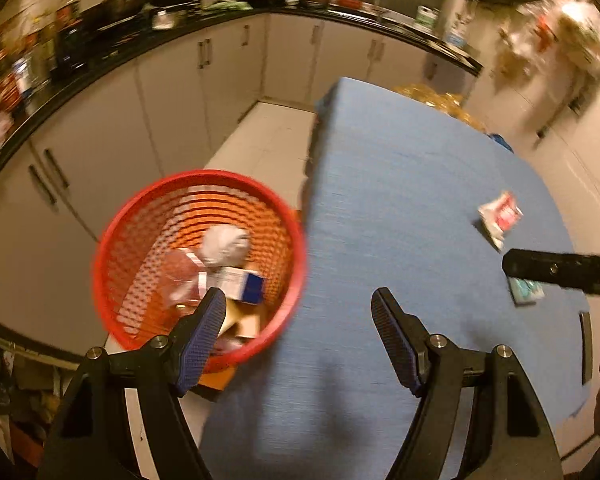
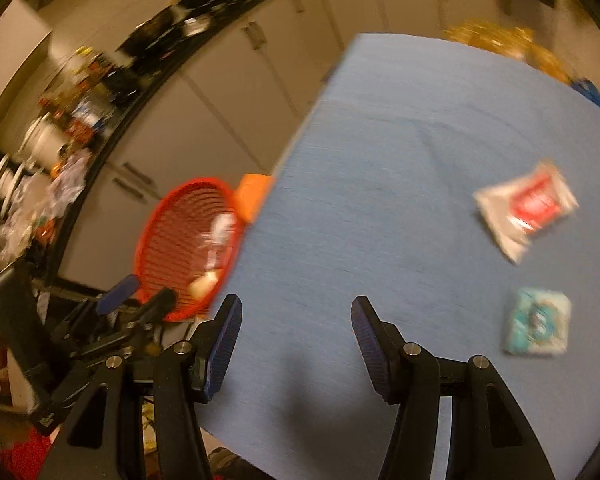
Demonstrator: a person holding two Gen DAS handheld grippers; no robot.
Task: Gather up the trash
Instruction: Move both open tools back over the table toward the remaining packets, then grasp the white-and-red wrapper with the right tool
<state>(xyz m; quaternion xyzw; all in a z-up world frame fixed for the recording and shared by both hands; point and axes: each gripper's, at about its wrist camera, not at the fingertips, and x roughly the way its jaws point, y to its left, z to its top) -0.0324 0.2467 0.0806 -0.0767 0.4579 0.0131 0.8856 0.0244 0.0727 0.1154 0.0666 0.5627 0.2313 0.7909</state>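
Left wrist view: the left gripper (image 1: 300, 312), fingers spread and empty, hangs by the red mesh wastebasket (image 1: 112, 240) at 9 o'clock, already holding a paper wad, a small box and wrappers. Two pieces remain on the blue table (image 2: 380, 160): a red-and-white packet (image 2: 526, 208) and a teal packet (image 2: 538, 322), at the spread, empty right gripper's (image 2: 296, 328) 2 o'clock.
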